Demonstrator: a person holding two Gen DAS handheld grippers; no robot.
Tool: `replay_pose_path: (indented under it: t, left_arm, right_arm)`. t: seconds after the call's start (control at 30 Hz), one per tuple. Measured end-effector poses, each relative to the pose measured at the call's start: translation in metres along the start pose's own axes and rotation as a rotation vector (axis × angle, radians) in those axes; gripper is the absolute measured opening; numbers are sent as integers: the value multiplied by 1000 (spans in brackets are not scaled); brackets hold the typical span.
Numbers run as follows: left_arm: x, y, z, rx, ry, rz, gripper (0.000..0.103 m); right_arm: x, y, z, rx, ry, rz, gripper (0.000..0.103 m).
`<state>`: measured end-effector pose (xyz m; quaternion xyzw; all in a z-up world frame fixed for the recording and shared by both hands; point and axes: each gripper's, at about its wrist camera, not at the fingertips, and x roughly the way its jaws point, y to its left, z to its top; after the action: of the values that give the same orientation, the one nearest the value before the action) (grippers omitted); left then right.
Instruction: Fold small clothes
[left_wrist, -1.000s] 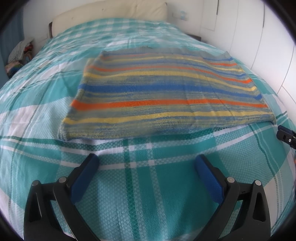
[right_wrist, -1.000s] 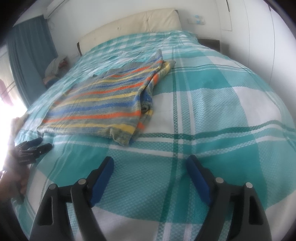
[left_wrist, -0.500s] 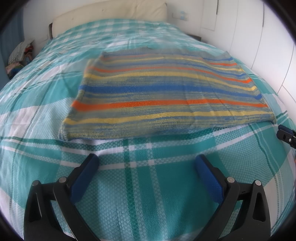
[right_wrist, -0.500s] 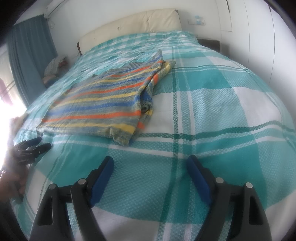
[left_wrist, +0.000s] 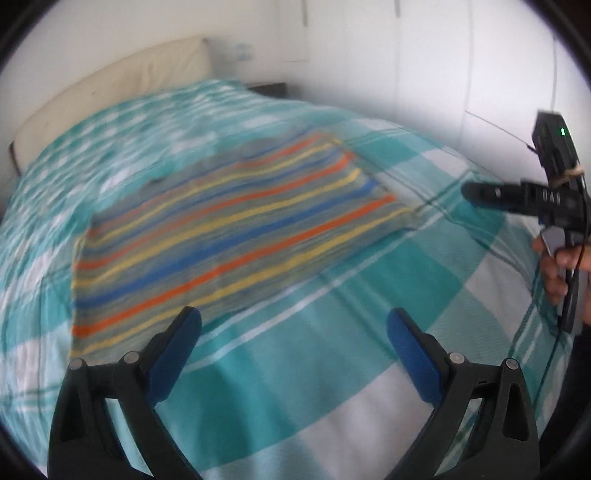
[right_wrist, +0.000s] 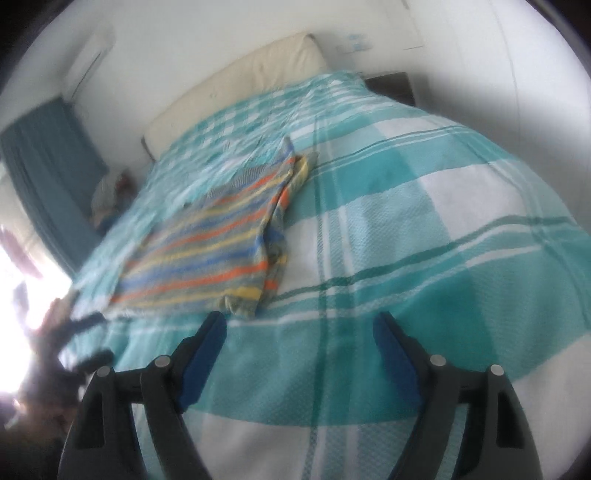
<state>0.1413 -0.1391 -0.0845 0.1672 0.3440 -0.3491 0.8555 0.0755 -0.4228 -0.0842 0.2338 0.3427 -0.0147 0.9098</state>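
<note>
The left gripper (left_wrist: 293, 328) hangs above the bedspread (left_wrist: 369, 317) with its blue-padded fingers (left_wrist: 177, 347) spread wide and nothing between them. One pad sits just short of the near hem of the striped sweater (left_wrist: 229, 229), the other over bare checked cloth. That offset reads as a line-up on the sweater's near left corner, with the jaws held apart so that they can drop over the hem.

The right gripper (right_wrist: 299, 336) is likewise spread and empty, held over the bedspread (right_wrist: 424, 229) just beside the near right corner of the sweater (right_wrist: 207, 254). In the left wrist view the right gripper (left_wrist: 517, 195) shows from the side, raised clear of the bed, with the person's right hand (left_wrist: 557, 266) on its handle.

The sweater lies flat across the middle of the bed, stripes running side to side. Its right edge shows a doubled layer (a sleeve or side already turned in, by the look of it), so the fold seems partly made. The near hem is the free edge closest to both grippers; the far edge lies toward the cream headboard (right_wrist: 236, 81).

Open room is generous: bare bedspread surrounds the sweater on every side, widest to the right, so a fold away from the person should meet nothing. Both views are blurred, so fine detail of the hem cannot be read. A bundle of cloth (right_wrist: 110, 192) lies off the bed's left side, well apart.
</note>
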Motion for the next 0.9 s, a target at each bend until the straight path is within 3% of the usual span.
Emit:
replay_pose_path:
  t: [0.07,0.17,0.23,0.3,0.37,0.5,0.57,0.63,0.67,0.73,0.9]
  left_arm:
    - [21,-24,16,84,13,-31,92]
    - [62,-54,37,199,68,-15,76]
    - [82,-66,47,234,53,17,75]
    - [89,-74,55,250,21,15,60]
    - [93,-81,59,272,7,-17,10]
    - [87,-82,57,273,-47,-2,6]
    - [76,-75,56,242,-88,-13,5]
    - [62,-65,55,197,-133,-21,4]
    - [53,-58,55,172,-154,-19,4]
    - [33,-37,52,97,-196,-18,4]
    - [-22,45,20,-186,-232,-11,4]
  right_arm:
    - [-12,-13,14,46,-38,4,81]
    - [-9,-22,40,72,-4,44,78]
    - [11,-20,63,63,71,77,75]
    - [39,-16,83,72,157,129,72]
    - [83,-13,108,101,244,161,67]
    - [167,-4,133,151,356,174,62]
    - [202,-1,135,212,376,189,53]
    - [220,11,139,184,367,127,8]
    - [223,19,142,176,353,113,8]
    - [215,44,146,153,315,182,7]
    - [201,136,156,28,302,305,7]
